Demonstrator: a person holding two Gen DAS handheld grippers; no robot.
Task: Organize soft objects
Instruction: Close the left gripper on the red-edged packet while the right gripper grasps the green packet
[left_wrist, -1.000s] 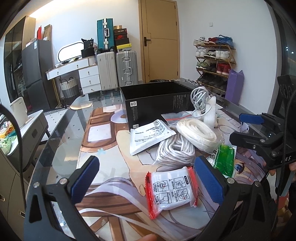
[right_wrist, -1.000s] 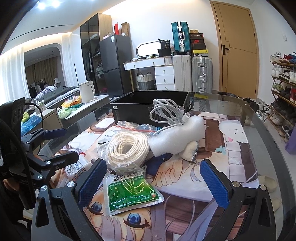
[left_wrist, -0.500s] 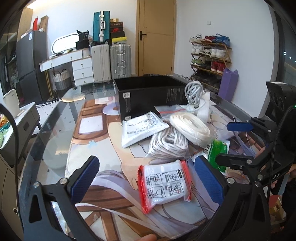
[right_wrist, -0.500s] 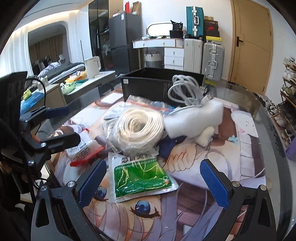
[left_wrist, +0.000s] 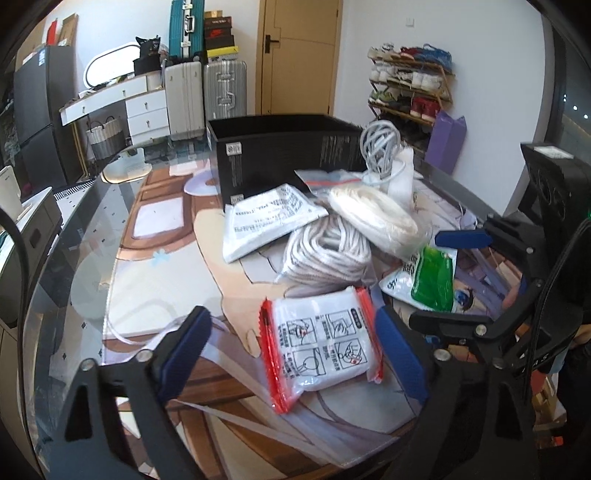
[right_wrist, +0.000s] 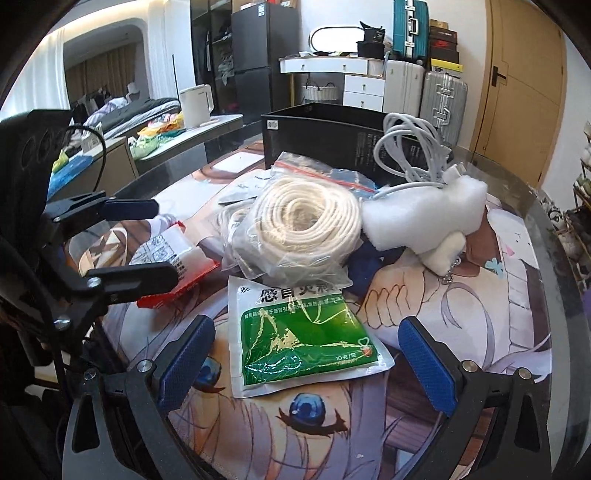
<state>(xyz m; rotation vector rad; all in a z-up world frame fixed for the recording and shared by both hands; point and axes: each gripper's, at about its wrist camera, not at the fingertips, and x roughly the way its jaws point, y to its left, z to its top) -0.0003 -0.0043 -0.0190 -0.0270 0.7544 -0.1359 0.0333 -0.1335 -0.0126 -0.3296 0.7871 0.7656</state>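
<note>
The left gripper (left_wrist: 291, 347) has just been closing its jaws around the red-edged white packet (left_wrist: 320, 345), which lies between the pads, yet no firm squeeze is visible; I judge that a pick-up is beginning; the right gripper (right_wrist: 306, 360) has come lower, jaws apart, over the green sachet (right_wrist: 308, 339); the black box (left_wrist: 284, 155) waits at 12 o'clock; its inside is hidden.

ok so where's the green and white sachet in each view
Left wrist: the green and white sachet lies right of centre, beyond the right claw's lower finger.
Right wrist: it lies low in the centre, between that claw's open fingers.
Shared landmark: the cream rope coil just behind it.
</note>
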